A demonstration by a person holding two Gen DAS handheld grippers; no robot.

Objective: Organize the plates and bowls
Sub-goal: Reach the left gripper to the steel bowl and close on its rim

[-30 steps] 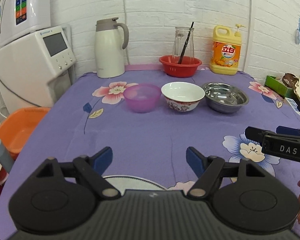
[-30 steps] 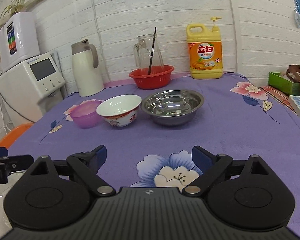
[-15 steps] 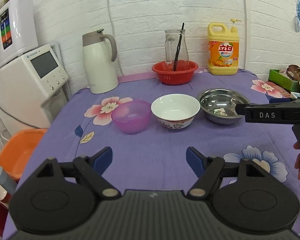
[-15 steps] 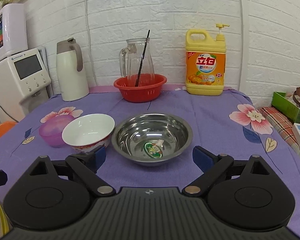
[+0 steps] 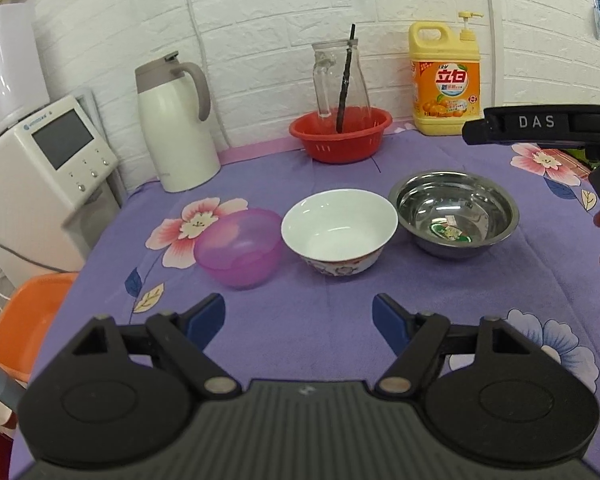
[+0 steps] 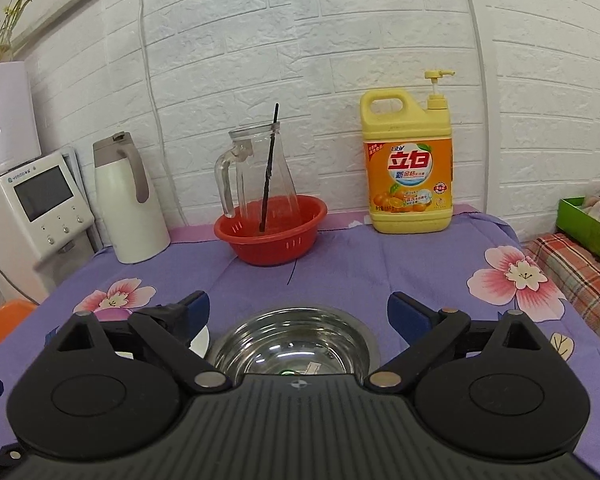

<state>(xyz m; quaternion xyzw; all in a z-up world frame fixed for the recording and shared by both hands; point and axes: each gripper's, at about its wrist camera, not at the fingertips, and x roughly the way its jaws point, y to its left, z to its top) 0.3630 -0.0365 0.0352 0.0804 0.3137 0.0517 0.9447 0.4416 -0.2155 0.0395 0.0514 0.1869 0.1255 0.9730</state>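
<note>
Three bowls stand in a row on the purple floral cloth: a purple plastic bowl (image 5: 239, 246), a white ceramic bowl (image 5: 339, 230) and a steel bowl (image 5: 454, 214). My left gripper (image 5: 299, 317) is open and empty, a little in front of the purple and white bowls. My right gripper (image 6: 298, 309) is open and empty, directly above the steel bowl (image 6: 292, 340), with its jaws on either side of it. The white bowl's rim (image 6: 201, 340) peeks out by its left finger. The right gripper also shows in the left wrist view (image 5: 540, 130), above and right of the steel bowl.
A red basket (image 5: 341, 138) holding a glass pitcher (image 5: 340, 80), a white thermos (image 5: 175, 124) and a yellow detergent jug (image 5: 445, 80) line the back wall. A white appliance (image 5: 40, 184) and an orange basin (image 5: 24, 320) stand off the table's left edge. A green box (image 6: 588, 224) is at the right.
Both grippers moved forward toward the bowls. The right gripper went from in front of the steel bowl to right over it. Both stayed open.
</note>
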